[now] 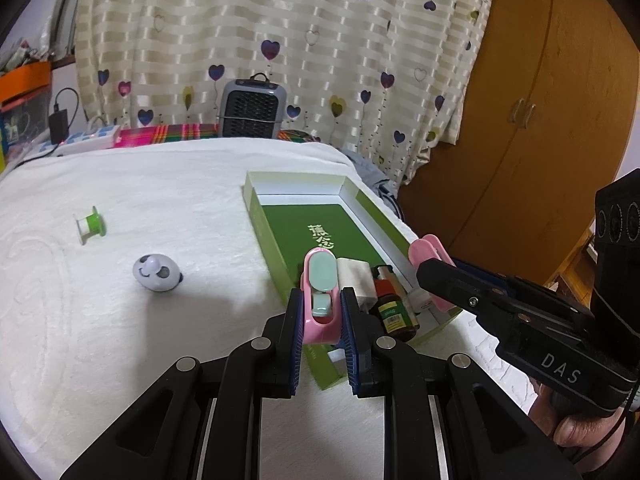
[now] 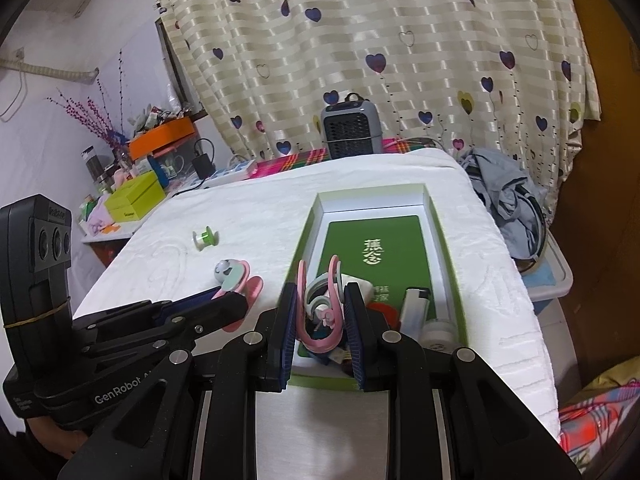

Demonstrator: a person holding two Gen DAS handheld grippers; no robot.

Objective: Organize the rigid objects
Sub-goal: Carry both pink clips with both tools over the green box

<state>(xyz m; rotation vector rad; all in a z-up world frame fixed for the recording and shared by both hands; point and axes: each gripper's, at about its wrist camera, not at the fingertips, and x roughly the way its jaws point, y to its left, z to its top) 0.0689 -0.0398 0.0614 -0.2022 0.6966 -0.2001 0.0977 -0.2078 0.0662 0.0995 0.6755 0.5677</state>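
My left gripper [image 1: 321, 304] is shut on a pink clip with a mint pad [image 1: 320, 272], held just over the near left wall of the green box [image 1: 256, 200]. My right gripper [image 2: 321, 300] is shut on a second pink clip [image 2: 334, 266] above the box's near end [image 2: 316, 216]. The right wrist view shows the left gripper [image 2: 236, 298] beside it with its clip [image 2: 236, 276]. A white charger [image 1: 354, 276], a brown bottle [image 1: 394, 312] and a lighter [image 2: 414, 304] lie in the box. A panda egg toy [image 1: 157, 273] and a green spool [image 1: 91, 225] rest on the white towel.
A grey fan heater [image 1: 252, 110] stands at the far edge before the heart curtain. A power strip [image 1: 86, 140] and cluttered shelf lie far left. A bin of clothes [image 2: 504, 192] sits right of the table, beside a wooden cupboard [image 1: 520, 100].
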